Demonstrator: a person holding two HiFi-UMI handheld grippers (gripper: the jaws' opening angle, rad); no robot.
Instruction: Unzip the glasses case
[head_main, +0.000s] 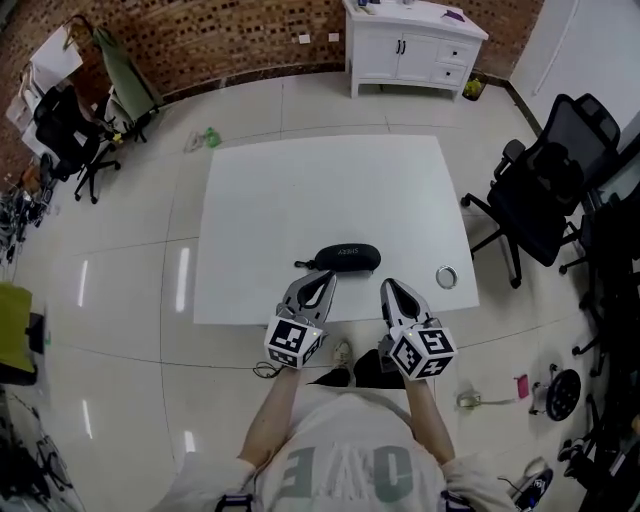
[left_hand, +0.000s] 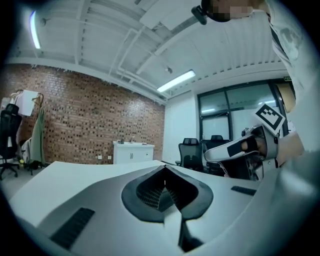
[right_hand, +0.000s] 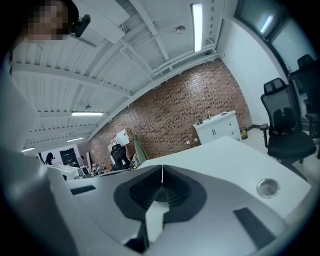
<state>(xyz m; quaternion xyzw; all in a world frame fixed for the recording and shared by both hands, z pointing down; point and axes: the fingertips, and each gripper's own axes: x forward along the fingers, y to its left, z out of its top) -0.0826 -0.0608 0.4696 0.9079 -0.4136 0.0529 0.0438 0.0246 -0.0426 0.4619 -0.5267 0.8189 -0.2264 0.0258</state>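
Both my tools are closed up with nothing in them. The left tool and right tool sit side by side at the near edge of the white bench, I'd guess as a ready pose. Just past their tips lies the black oval zippered glasses case, lengthwise across and still zipped, so either tool could reach an end. A small round metal lid sits off to the right, and a white cabinet stands by the far wall.

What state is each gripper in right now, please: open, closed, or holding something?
Left gripper: closed, nothing between its jaws.
Right gripper: closed, nothing between its jaws.
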